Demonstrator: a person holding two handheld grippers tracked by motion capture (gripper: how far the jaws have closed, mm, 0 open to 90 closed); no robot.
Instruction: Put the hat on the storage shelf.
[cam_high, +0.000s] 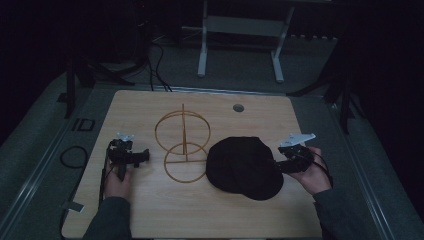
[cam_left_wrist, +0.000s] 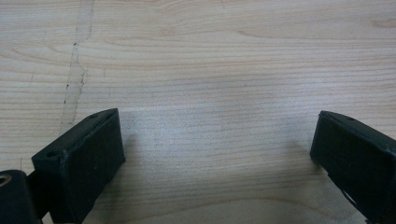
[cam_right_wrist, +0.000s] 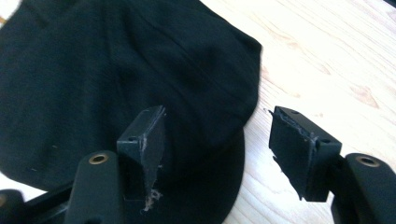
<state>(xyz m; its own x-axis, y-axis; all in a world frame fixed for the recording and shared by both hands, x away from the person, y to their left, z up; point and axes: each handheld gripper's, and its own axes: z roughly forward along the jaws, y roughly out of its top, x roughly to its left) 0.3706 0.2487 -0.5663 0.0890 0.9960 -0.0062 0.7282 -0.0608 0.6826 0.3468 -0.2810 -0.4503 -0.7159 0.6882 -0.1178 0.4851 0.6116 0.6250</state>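
Observation:
A black cap (cam_high: 244, 167) lies flat on the wooden table (cam_high: 165, 215), right of centre. Just to its left stands a golden wire stand (cam_high: 183, 145) made of hoops on a thin post. My right gripper (cam_high: 279, 164) hovers at the cap's right edge. In the right gripper view its jaws (cam_right_wrist: 217, 135) are open, one over the cap (cam_right_wrist: 116, 70) and the other over bare wood, with nothing pressed between them. My left gripper (cam_high: 142, 156) rests at the table's left side, a hand's width from the stand. Its jaws (cam_left_wrist: 217, 140) are wide open over plain wood.
A round hole (cam_high: 238, 107) sits near the table's far edge. Beyond the table a white metal frame (cam_high: 240, 45) stands on the grey floor among dark stands. A black cable loop (cam_high: 74, 156) lies off the table's left edge.

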